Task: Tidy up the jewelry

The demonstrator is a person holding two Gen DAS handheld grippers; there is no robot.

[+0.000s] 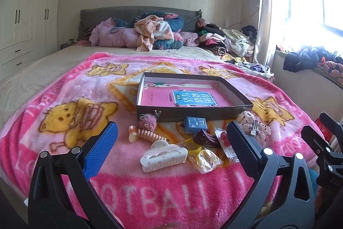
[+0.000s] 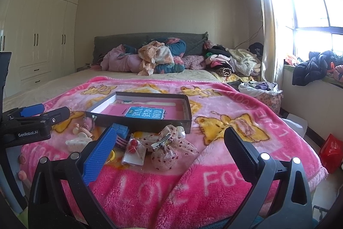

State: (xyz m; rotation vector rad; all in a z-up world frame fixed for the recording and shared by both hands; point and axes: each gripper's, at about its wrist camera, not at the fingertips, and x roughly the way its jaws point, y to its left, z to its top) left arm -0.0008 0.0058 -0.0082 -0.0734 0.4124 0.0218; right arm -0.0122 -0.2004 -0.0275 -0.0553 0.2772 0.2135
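A shallow dark box [image 1: 193,114] [image 2: 150,125] with a pink book inside lies on the pink blanket. In front of it lies a scatter of hair accessories: a cream claw clip [image 1: 164,156] [image 2: 78,142], a coiled peach hair tie [image 1: 148,135], a pink fuzzy charm [image 1: 148,123], a small blue case [image 1: 195,125], a brown comb clip [image 1: 204,138], yellow packets [image 1: 203,159], a red-bead packet [image 2: 134,152] and a spotted bow clip [image 1: 255,127] [image 2: 171,148]. My left gripper [image 1: 171,147] is open above the claw clip. My right gripper [image 2: 169,151] is open above the bow.
The pink blanket [image 2: 214,164] covers the foot of a bed. Piled clothes and bedding [image 1: 154,33] lie at the headboard. White wardrobes [image 2: 36,40] stand left, a window sill with clothes [image 2: 317,65] right. A red bag [image 2: 331,152] sits on the floor.
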